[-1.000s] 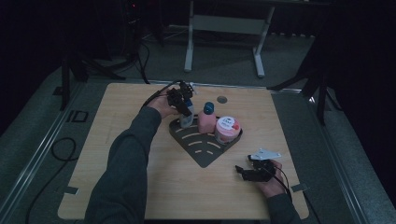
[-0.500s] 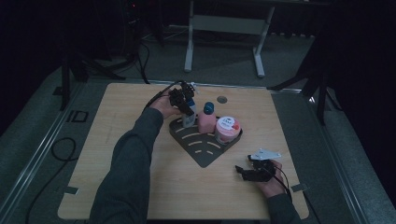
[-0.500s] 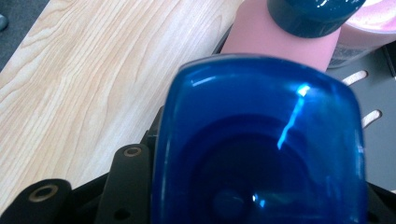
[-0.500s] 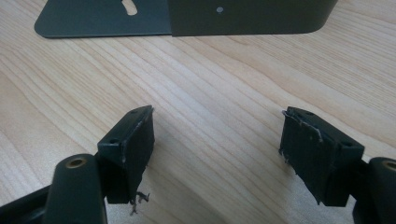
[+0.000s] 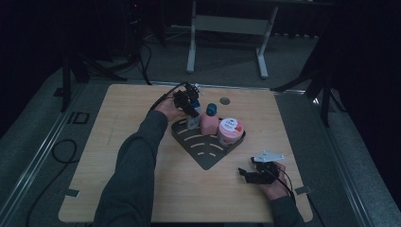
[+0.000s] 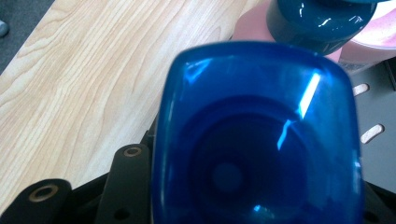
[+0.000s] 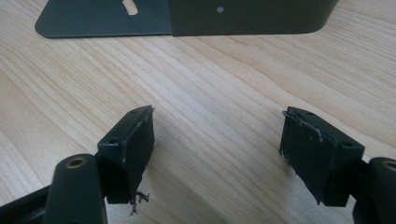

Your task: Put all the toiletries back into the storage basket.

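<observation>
The left gripper pinched an upright blue-capped bottle over the rack, just beside the pink bottle. The right gripper lay spread and empty on the counter, farther off.

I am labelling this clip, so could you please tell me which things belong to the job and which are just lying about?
In the job:
- blue-capped clear bottle, held by the left tool
- dark fan-shaped metal rack
- pink bottle
- pink round tub

Lying about:
- small dark disc
- right tool, open
</observation>
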Available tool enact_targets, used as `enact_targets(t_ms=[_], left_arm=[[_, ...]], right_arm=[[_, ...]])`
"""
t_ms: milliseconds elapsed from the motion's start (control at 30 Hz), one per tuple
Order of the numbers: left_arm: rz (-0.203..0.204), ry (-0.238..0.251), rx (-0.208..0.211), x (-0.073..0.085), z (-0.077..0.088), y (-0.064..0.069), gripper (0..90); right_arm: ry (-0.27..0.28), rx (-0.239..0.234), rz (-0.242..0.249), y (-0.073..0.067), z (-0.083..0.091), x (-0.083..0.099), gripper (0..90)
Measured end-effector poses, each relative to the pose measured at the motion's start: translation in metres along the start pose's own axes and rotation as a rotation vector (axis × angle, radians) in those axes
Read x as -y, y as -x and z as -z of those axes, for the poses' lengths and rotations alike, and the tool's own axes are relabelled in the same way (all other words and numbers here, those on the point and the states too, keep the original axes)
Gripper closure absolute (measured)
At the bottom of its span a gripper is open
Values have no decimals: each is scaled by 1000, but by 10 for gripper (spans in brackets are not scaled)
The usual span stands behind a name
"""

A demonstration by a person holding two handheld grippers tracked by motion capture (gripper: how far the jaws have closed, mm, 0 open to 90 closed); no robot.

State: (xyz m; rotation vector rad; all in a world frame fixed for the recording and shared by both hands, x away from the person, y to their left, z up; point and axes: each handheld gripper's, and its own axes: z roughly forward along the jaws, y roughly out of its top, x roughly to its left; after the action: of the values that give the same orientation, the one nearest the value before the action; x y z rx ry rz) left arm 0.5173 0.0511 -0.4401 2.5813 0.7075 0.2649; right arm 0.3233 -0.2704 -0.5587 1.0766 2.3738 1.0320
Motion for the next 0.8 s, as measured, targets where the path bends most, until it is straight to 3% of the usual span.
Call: enact_targets(t_ms=[433, 633, 700, 800], left_arm=[[8, 12, 1, 2, -2, -1, 535], [18, -10, -8, 1, -5, 0, 505], [18, -42, -24, 3, -11, 1, 477], [34, -40, -25, 5, -13, 2, 442]], right_arm=[[0, -1, 1, 0, 0, 0, 256], [0, -1, 1, 0, 0, 0, 256], [0, -1, 2, 0, 0, 0, 256], [0, -1, 2, 0, 0, 0, 256]])
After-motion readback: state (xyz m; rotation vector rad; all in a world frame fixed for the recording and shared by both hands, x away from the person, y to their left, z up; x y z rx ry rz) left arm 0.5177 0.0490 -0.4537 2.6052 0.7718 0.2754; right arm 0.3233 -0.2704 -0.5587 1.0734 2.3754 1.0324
